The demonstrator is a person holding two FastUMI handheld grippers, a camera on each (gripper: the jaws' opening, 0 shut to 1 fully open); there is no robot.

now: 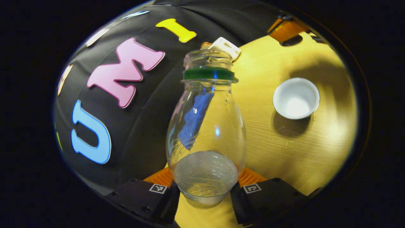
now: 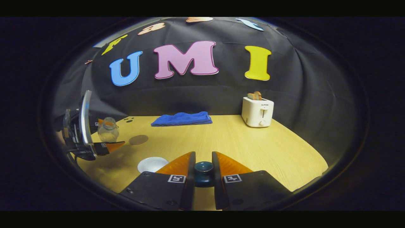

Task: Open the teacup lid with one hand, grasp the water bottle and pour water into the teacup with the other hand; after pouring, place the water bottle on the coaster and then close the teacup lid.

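My left gripper (image 1: 205, 176) is shut on a clear, uncapped water bottle (image 1: 207, 126) with a green neck ring and a little water at its bottom. The open white teacup (image 1: 295, 98) stands on the table to the right of the bottle, apart from it. In the right gripper view my right gripper (image 2: 203, 155) is shut on the knob of the dark teal teacup lid (image 2: 203, 173), held above the table. That view has the teacup (image 2: 152, 164) at lower left, the round brown coaster (image 2: 138, 139) behind it, and the left gripper (image 2: 108, 134) holding the bottle (image 2: 108, 129) roughly upright at far left.
A folded blue towel (image 2: 182, 118) lies at the table's back edge. A white toaster (image 2: 258, 110) with bread in it stands at the back right. The wooden table (image 2: 253, 148) has bare surface on its right half.
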